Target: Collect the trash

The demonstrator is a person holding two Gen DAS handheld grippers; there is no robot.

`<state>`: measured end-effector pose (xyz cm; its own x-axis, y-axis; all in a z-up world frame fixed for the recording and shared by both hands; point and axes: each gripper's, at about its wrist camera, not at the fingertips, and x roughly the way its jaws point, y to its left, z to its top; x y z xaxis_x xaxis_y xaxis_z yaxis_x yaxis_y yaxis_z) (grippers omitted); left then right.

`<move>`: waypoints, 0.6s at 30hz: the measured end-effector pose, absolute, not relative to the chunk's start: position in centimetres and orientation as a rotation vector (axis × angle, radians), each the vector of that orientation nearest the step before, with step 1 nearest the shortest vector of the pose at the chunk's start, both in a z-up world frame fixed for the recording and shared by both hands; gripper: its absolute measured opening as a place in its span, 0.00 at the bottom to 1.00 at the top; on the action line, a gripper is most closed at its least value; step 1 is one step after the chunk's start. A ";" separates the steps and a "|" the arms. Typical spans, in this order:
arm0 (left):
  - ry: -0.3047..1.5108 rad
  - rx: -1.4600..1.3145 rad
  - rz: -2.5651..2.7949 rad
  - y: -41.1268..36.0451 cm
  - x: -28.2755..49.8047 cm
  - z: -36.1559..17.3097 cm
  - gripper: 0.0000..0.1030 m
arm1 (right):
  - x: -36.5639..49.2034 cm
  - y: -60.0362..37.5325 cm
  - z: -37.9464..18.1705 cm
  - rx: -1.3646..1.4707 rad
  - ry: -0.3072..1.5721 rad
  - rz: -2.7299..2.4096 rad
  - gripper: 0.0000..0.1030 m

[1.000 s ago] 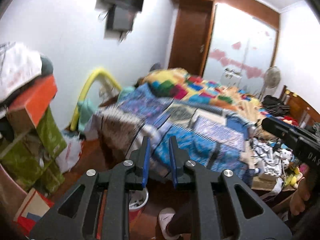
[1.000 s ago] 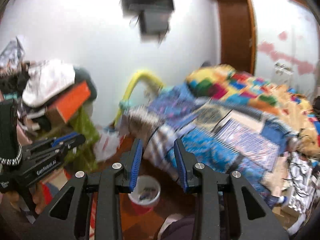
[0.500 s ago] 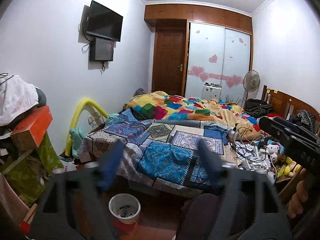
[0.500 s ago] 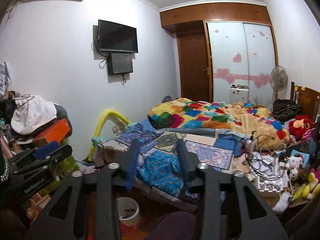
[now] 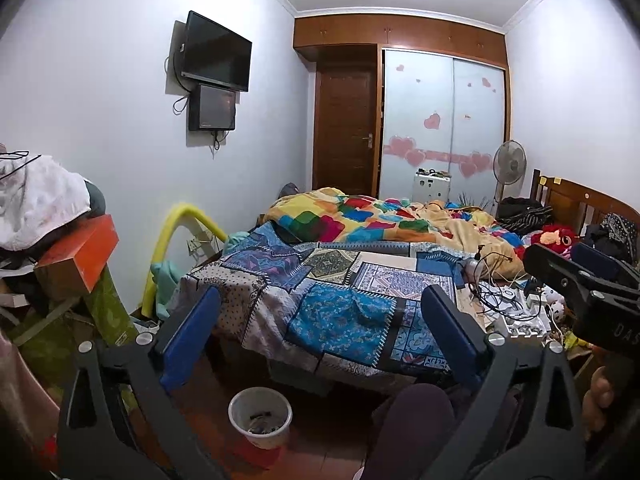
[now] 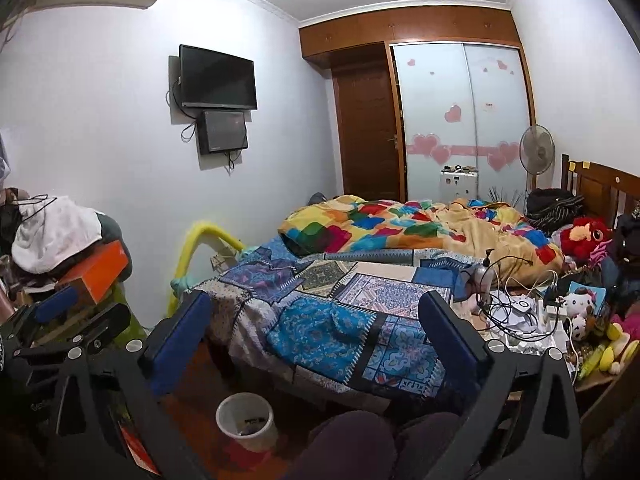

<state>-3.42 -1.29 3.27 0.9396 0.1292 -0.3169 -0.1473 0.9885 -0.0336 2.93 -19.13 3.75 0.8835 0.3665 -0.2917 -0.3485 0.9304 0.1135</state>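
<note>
Left wrist view: a cluttered bedroom seen from the foot end, both grippers raised and facing it.
Bed [image 5: 344,280]: fills the middle of the room under a patchwork cover and a bright quilt; nothing on the cover itself reads as trash.
Pile at left [image 5: 60,248]: an orange box, cloth and green wrapping stacked against the wall; whether any of it is trash cannot be told.
Bedside clutter [image 6: 528,320]: cables, small white boxes, crumpled paper and soft toys on the low surface at the right of the bed, the likeliest place for scraps.
Left gripper [image 5: 320,340]: jaws wide apart and opening, nothing between them.
Right gripper [image 6: 316,340]: jaws wide apart and opening, likewise empty.
Bin [image 5: 260,416]: a white bin on the floor at the foot of the bed, below and between the jaws, with a few dark scraps already in it.
Step in hand: by the look of it, between pickups, with both grippers free and no item chosen.
Next move: probably calls for picking one clear scrap, most likely among the bedside clutter, lowering one gripper so its pads straddle it, and keeping free of the cables.
</note>
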 end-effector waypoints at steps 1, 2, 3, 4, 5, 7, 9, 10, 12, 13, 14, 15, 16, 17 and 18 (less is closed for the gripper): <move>0.320 -0.057 0.140 -1.4 -3.5 3.2 0.98 | 2.7 -19.1 3.6 0.053 0.312 0.369 1.00; 0.322 -0.057 0.140 -1.4 -3.5 3.2 0.98 | 2.6 -19.1 3.6 0.048 0.308 0.365 1.00; 0.325 -0.057 0.140 -1.4 -3.4 3.1 0.98 | 2.5 -19.1 3.7 0.044 0.303 0.362 1.00; 0.326 -0.058 0.140 -1.4 -3.4 3.0 0.98 | 2.4 -19.2 3.8 0.043 0.300 0.361 1.00; 0.327 -0.060 0.139 -1.4 -3.4 3.0 0.98 | 2.4 -19.2 3.9 0.041 0.298 0.360 1.00; 0.328 -0.064 0.139 -1.3 -3.5 3.0 0.98 | 2.2 -19.3 4.0 0.038 0.292 0.355 1.00; 0.328 -0.070 0.138 -1.2 -3.6 3.0 0.98 | 2.1 -19.2 4.0 0.035 0.291 0.356 1.00; 0.328 -0.071 0.138 -1.2 -3.6 2.9 0.98 | 2.0 -19.2 4.1 0.034 0.293 0.357 1.00; 0.328 -0.073 0.139 -1.2 -3.6 2.8 0.99 | 2.0 -19.2 4.1 0.030 0.296 0.359 1.00; 0.328 -0.072 0.138 -1.1 -3.6 2.8 0.99 | 2.0 -19.2 4.0 0.029 0.297 0.361 1.00; 0.329 -0.073 0.138 -1.1 -3.6 2.8 0.99 | 2.0 -19.3 4.0 0.028 0.298 0.361 1.00; 0.330 -0.074 0.138 -1.1 -3.6 2.8 0.99 | 2.1 -19.2 3.9 0.027 0.300 0.363 1.00; 0.331 -0.074 0.138 -1.1 -3.6 2.8 0.99 | 2.1 -19.3 3.9 0.025 0.301 0.363 1.00; 0.332 -0.077 0.139 -1.0 -3.6 2.8 0.99 | 2.2 -19.3 3.8 0.023 0.303 0.363 1.00; 0.333 -0.079 0.141 -1.1 -3.6 2.7 1.00 | 2.2 -19.3 3.9 0.023 0.305 0.363 1.00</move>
